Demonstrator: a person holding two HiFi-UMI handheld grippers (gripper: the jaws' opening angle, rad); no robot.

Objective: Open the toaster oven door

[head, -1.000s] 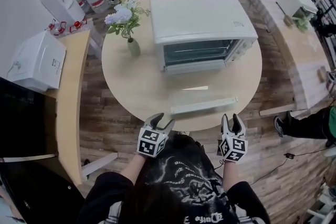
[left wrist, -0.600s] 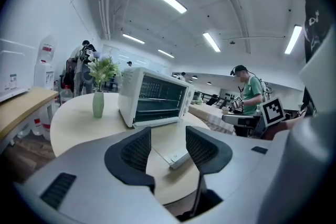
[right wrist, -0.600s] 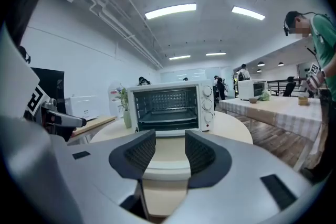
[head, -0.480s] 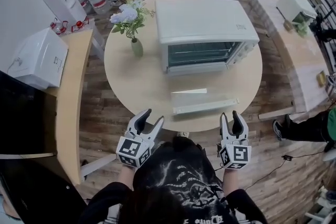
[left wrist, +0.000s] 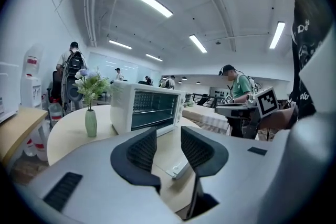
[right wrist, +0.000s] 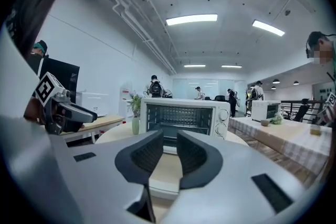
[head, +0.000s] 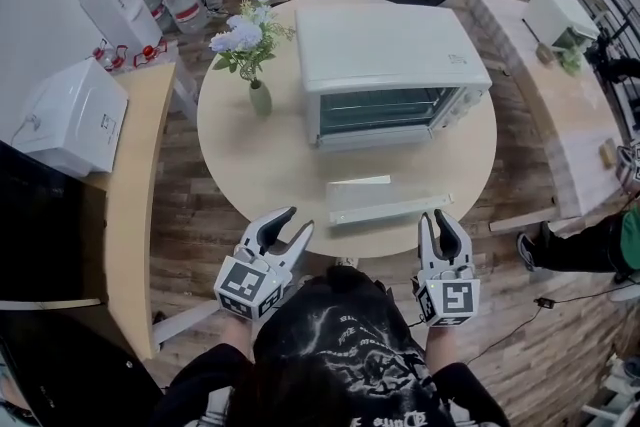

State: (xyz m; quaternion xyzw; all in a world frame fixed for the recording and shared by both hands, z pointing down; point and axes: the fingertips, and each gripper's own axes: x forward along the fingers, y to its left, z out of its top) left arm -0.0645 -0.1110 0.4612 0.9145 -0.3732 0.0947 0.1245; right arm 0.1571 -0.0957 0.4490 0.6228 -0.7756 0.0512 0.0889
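Observation:
A white toaster oven [head: 392, 70] stands on the round table [head: 260, 165]. Its glass door [head: 380, 199] lies folded down flat toward me, and the cavity [head: 378, 110] shows its racks. Both grippers hover off the near table edge, apart from the door. My left gripper [head: 285, 227] sits at the door's left, its jaws closing with nothing between them. At the door's right end my right gripper [head: 440, 227] has closing jaws with a narrow empty gap. The oven [left wrist: 146, 107] with its door [left wrist: 181, 168] shows past the left jaws. It [right wrist: 184, 118] also fills the right gripper view.
A vase of flowers [head: 250, 50] stands left of the oven on the table. A side counter [head: 135, 185] with a white box [head: 65, 115] runs along the left. A long table [head: 555, 85] lies at the right. People and chairs are beyond the table.
Both grippers drew back from the lowered door toward my body and their jaws narrowed, the right more than the left. The door stayed down.

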